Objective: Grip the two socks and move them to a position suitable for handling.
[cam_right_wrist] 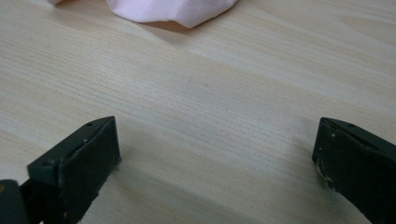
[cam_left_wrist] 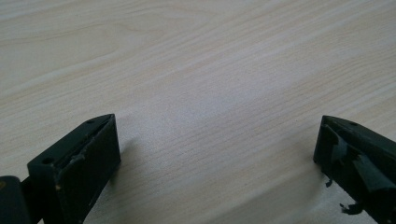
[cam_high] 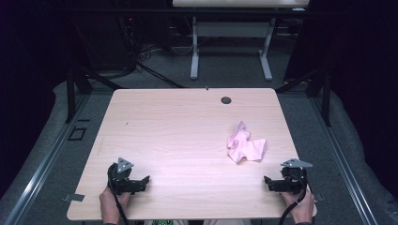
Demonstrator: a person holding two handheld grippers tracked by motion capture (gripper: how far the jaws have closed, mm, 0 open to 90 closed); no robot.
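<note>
Two grippers sit low at the bottom of the high view, each held in a hand at the near edge of the table (cam_high: 187, 117). At lower left, the left gripper (cam_high: 141, 183) has its jaws spread wide with nothing between them; in the left gripper view those jaws stand far apart at the bottom corners over bare pale wood (cam_left_wrist: 201, 93). At lower right, the right gripper (cam_high: 271, 183) is just as wide and also empty, its jaws pointing toward the middle of the frame. A crumpled pink cloth (cam_high: 245, 145) lies on the table right of centre in the high view, above and a little left of the right gripper and well apart from the left one. In the right gripper view the cloth's edge (cam_right_wrist: 173, 10) shows along the top of the frame, clear of the jaws. A small dark round grommet (cam_high: 226, 100) sits near the table's far edge.
</note>
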